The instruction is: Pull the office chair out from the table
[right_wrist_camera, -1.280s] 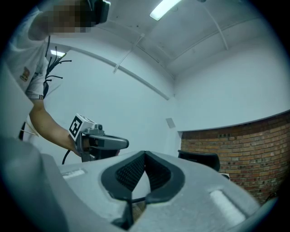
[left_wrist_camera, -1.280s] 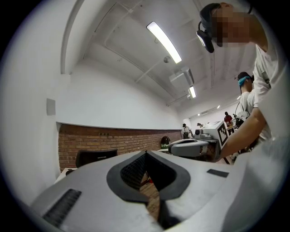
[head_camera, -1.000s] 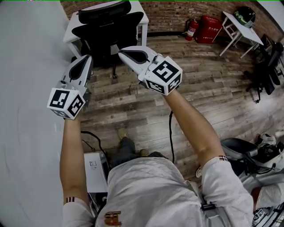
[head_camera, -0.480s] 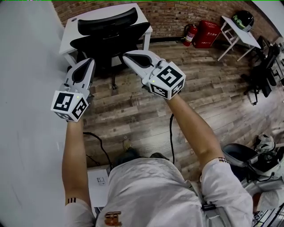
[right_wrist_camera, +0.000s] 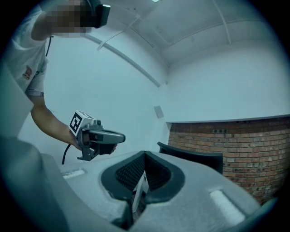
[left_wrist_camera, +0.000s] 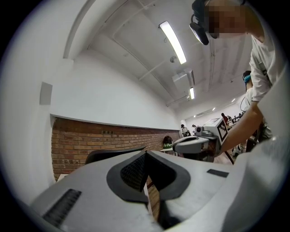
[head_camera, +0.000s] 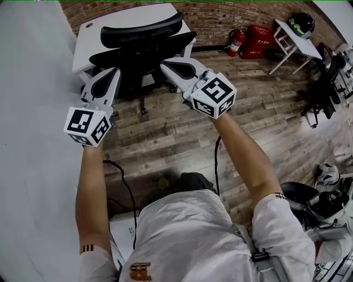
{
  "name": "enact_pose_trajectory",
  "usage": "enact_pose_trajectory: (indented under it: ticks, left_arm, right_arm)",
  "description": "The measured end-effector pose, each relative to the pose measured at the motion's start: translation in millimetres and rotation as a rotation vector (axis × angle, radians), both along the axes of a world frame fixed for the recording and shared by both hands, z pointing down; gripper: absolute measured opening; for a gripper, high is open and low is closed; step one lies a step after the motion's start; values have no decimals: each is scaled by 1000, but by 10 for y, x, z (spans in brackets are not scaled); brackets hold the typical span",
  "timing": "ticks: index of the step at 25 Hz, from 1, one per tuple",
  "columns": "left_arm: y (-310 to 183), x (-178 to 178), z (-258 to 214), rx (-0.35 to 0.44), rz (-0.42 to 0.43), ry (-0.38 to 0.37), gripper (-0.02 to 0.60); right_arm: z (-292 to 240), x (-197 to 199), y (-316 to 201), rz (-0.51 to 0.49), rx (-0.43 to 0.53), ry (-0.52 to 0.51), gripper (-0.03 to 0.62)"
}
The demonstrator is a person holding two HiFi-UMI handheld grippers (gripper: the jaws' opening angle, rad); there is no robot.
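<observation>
My left tongs [head_camera: 114, 71] and right tongs [head_camera: 164, 65], both closed on nothing, pointed side by side toward the black office chair [head_camera: 138, 54], which stood tucked against the white surface [head_camera: 105, 25] by the brick wall [head_camera: 220, 16].

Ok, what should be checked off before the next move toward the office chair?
1. Left tool free: ok, shut on nothing.
2. Right tool free: ok, shut on nothing.
3. Office chair at the table, back toward the person: ok.
4. Chair gripped: not ok.
5. Jaws open for a grasp: not ok.
6. Black cable out of the pull path: cannot tell.
</observation>
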State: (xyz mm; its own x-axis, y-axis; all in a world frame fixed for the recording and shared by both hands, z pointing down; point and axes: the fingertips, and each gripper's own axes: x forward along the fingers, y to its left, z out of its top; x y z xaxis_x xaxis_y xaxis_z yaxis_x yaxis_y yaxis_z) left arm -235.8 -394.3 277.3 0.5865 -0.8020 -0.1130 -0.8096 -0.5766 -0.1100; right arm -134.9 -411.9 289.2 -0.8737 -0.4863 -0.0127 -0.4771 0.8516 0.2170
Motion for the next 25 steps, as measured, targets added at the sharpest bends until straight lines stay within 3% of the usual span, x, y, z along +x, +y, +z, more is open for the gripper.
enact_pose_trajectory:
  ticks: [11, 18, 25]
  left_arm:
    - [-535, -174, 210, -28, -38, -51, 0]
    - [-1031, -157, 416, -76, -111, -226, 1]
    - [-1409, -337, 681, -152, -192, -459, 2]
  right_arm:
    - [270, 173, -667, 29, 32, 130, 2]
    - [475, 430, -1190, 5, 92, 289, 3]
    - [513, 633, -1688, -34, 121, 361, 3]
